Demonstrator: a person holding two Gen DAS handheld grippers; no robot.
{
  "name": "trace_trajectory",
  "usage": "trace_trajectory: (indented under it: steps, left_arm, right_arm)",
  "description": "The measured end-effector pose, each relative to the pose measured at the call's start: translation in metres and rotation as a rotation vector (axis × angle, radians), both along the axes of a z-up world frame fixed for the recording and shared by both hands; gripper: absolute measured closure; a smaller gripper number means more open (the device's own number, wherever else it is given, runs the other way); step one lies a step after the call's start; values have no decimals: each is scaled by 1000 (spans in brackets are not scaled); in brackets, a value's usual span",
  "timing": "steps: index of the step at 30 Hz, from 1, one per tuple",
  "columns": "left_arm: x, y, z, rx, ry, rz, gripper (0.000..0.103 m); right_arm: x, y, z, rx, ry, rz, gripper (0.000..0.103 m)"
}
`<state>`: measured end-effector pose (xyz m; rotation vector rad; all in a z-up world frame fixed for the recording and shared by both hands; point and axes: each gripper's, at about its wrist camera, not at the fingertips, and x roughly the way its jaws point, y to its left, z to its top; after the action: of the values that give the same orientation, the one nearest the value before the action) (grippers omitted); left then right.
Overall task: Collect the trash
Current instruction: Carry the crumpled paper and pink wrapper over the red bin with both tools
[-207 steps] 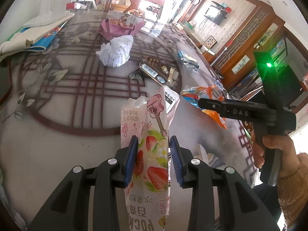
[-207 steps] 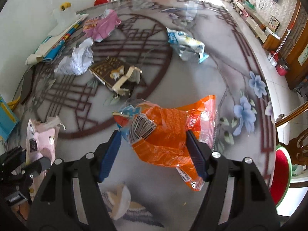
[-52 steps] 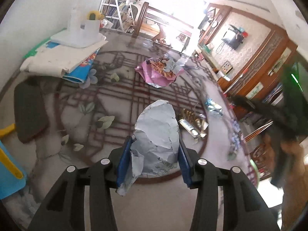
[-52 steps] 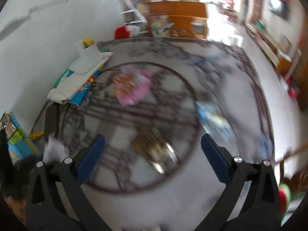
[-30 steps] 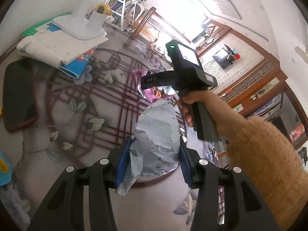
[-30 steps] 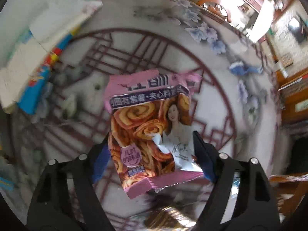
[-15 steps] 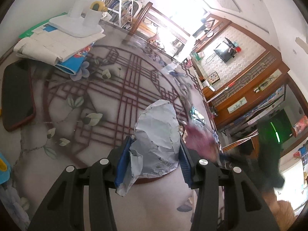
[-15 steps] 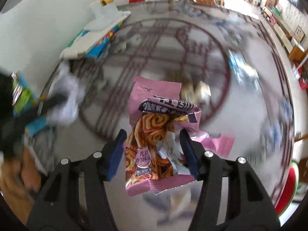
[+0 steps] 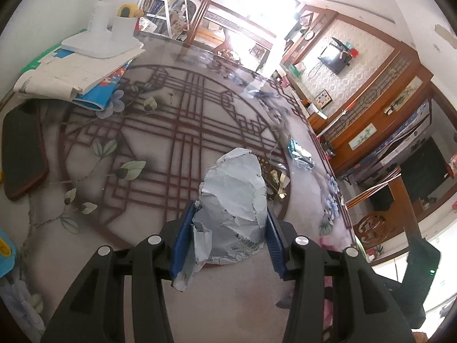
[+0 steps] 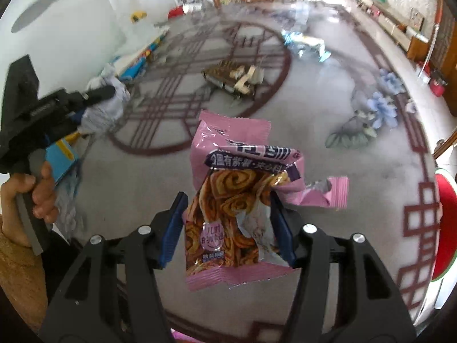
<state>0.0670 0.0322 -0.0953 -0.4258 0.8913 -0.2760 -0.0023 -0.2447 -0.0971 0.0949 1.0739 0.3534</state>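
Note:
My left gripper (image 9: 228,210) is shut on a crumpled grey-white paper (image 9: 237,188) and holds it above the round patterned table (image 9: 160,131). My right gripper (image 10: 228,200) is shut on a pink snack wrapper (image 10: 237,200) printed with swirl biscuits; it hangs clear of the tabletop. In the right wrist view the left gripper (image 10: 94,97) shows at the left edge with the paper ball (image 10: 105,111), a hand (image 10: 37,197) on its handle. The right gripper's dark body (image 9: 420,274) appears at the lower right of the left wrist view.
A brown-gold wrapper (image 10: 231,78) and a blue-silver wrapper (image 10: 305,44) lie on the table's far half. Stacked papers and books (image 9: 77,68) and a dark pad (image 9: 22,148) sit at the left edge. A red chair seat (image 10: 445,223) stands past the right rim.
The right gripper closed on the pink wrapper, lifted it off the table and swung it back toward the near edge. The left gripper kept the paper and drifted slightly.

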Motion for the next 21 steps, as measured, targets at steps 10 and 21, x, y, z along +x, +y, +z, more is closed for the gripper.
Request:
trace_trajectory:
  steps: [10, 21]
  left_arm:
    - [-7, -25, 4, 84, -65, -52, 59]
    - [-44, -76, 10, 107, -98, -79, 59]
  right_arm:
    - [-25, -49, 31, 25, -115, -121, 47]
    - [-67, -126, 73, 65, -229, -258, 47]
